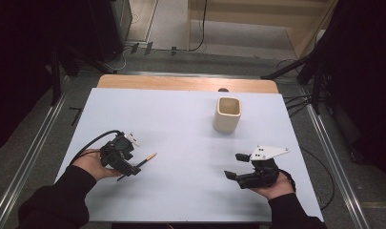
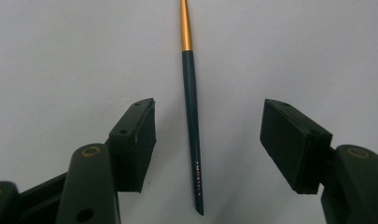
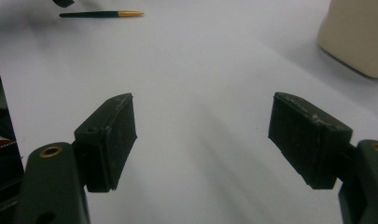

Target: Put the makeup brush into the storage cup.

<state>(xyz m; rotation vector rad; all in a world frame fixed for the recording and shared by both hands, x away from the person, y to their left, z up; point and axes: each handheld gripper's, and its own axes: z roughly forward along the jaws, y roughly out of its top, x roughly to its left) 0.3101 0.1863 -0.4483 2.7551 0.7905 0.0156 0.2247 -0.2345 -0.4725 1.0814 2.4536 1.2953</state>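
Observation:
A thin dark-green brush [image 2: 192, 130] with a gold ferrule lies flat on the white table [image 1: 181, 129]; the high view shows the brush [image 1: 147, 161] at the left. My left gripper [image 1: 126, 168] hovers over its handle end, and in the left gripper view the left gripper [image 2: 207, 140] stands open with the handle between the jaws, touching neither pad. A cream square cup [image 1: 227, 115] stands upright at the back right. My right gripper [image 1: 235, 165] rests near the front right, and the right gripper [image 3: 203, 140] is open with nothing between its jaws.
The right gripper view shows the cup [image 3: 357, 37] at its upper right and the brush [image 3: 100, 14] far off at its upper left. A wooden strip [image 1: 186, 83] borders the table's far edge. Metal rails and cables run along both sides on the floor.

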